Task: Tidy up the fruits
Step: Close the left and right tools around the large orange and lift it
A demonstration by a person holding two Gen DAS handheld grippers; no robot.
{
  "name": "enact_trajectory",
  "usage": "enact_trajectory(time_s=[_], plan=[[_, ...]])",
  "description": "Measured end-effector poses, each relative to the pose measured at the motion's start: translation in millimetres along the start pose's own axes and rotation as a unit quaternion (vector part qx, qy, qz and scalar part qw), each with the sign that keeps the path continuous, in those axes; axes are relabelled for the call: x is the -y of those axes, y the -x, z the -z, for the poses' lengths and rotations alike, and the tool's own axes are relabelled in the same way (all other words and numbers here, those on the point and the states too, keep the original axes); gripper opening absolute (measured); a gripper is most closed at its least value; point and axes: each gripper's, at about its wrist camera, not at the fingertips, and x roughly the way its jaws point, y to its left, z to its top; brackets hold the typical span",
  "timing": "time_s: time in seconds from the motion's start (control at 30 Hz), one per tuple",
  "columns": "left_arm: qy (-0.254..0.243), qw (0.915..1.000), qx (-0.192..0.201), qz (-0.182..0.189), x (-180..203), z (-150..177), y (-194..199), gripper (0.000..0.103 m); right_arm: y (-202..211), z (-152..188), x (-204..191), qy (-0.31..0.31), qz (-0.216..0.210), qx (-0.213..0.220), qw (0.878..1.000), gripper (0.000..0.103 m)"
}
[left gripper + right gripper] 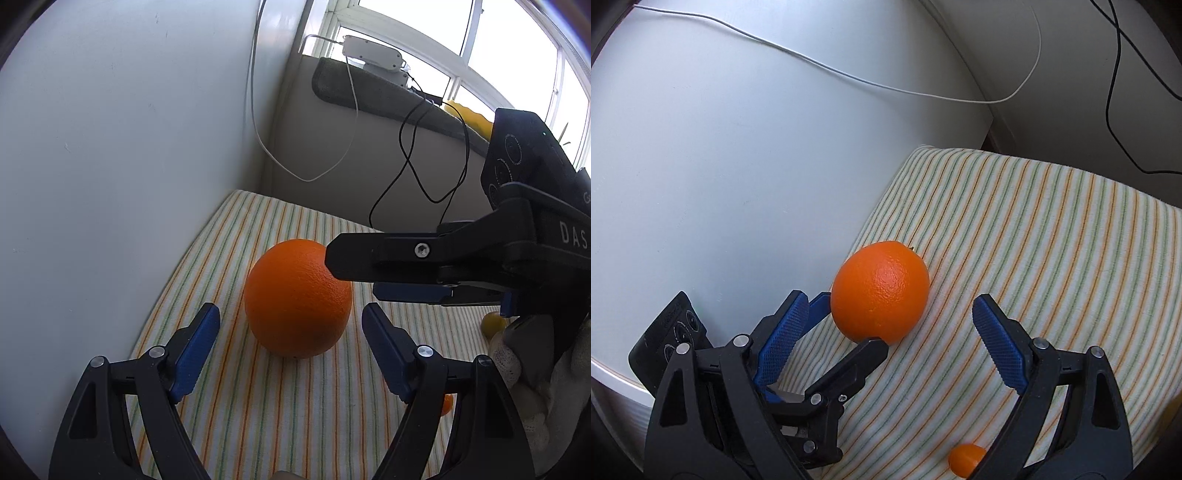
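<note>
Left gripper (290, 325): jaws apart, empty.
Right gripper (890, 332): jaws apart, empty.
Small fruit (966, 458): half hidden.
Orange (297, 299): partly covered.

A cloth (303, 417) striped in orange, green and white covers the supporting surface (whatever lies under it is hidden), and its far edge runs close to a pale wall. On it sits a large orange (297, 297), alone near the wall side. A smaller orange fruit (966, 458) lies on the cloth well apart from it, partly hidden. A yellowish round fruit (493, 323), perhaps a lemon, rests toward the cloth's right side, mostly covered from view.
</note>
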Motion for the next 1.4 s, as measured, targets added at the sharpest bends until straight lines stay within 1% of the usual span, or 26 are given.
enact_trajectory(time_s=[0.07,0.23,0.3,0.37,0.5,0.53,0.57,0.6,0.93,1.07,1.4], plan=[[0.005,1.0000,-0.003,0.003,-1.4,-1.5,-2.5,0.079,-6.3,-0.5,-1.6,-0.004,0.000,-0.007,1.000,0.085],[0.010,0.9998,-0.013,0.009,-2.4,-1.7,-5.5,0.079,-19.6,-4.3,-1.8,-0.011,-0.010,-0.017,1.000,0.078],[0.012,0.9998,-0.012,0.010,-3.2,-1.7,-5.5,0.079,-24.8,-5.5,-4.5,-0.007,-0.011,-0.020,1.000,0.075],[0.015,0.9997,-0.014,0.011,-4.5,-2.0,-6.2,0.079,-29.1,-6.2,-6.1,-0.006,-0.014,-0.025,1.000,0.068],[0.016,0.9996,-0.017,0.016,-4.9,-2.9,-9.4,0.075,-31.2,-6.4,-6.5,-0.008,-0.020,-0.027,0.999,0.068],[0.017,0.9995,-0.018,0.017,-5.2,-2.7,-10.2,0.069,-32.6,-6.3,-7.0,-0.008,-0.022,-0.028,0.999,0.067],[0.017,0.9994,-0.017,0.025,-4.9,-3.0,-10.5,0.065,-34.0,-6.8,-7.1,-0.006,-0.021,-0.027,0.999,0.067],[0.016,0.9995,-0.015,0.024,-4.1,-2.6,-9.3,0.065,-31.2,-5.2,-8.9,-0.003,-0.020,-0.025,0.999,0.067],[-0.005,0.9999,-0.001,0.014,6.0,-0.9,-3.6,0.064,-16.8,1.4,-8.1,-0.003,-0.029,-0.017,0.999,0.065],[-0.007,0.9998,0.005,0.015,11.8,0.3,1.7,0.064,-10.5,4.4,-8.4,0.000,-0.028,-0.011,1.000,0.065],[-0.032,0.9988,0.033,0.018,44.5,10.2,31.8,0.064,34.1,24.1,-12.9,0.006,-0.031,0.012,0.999,0.065]])
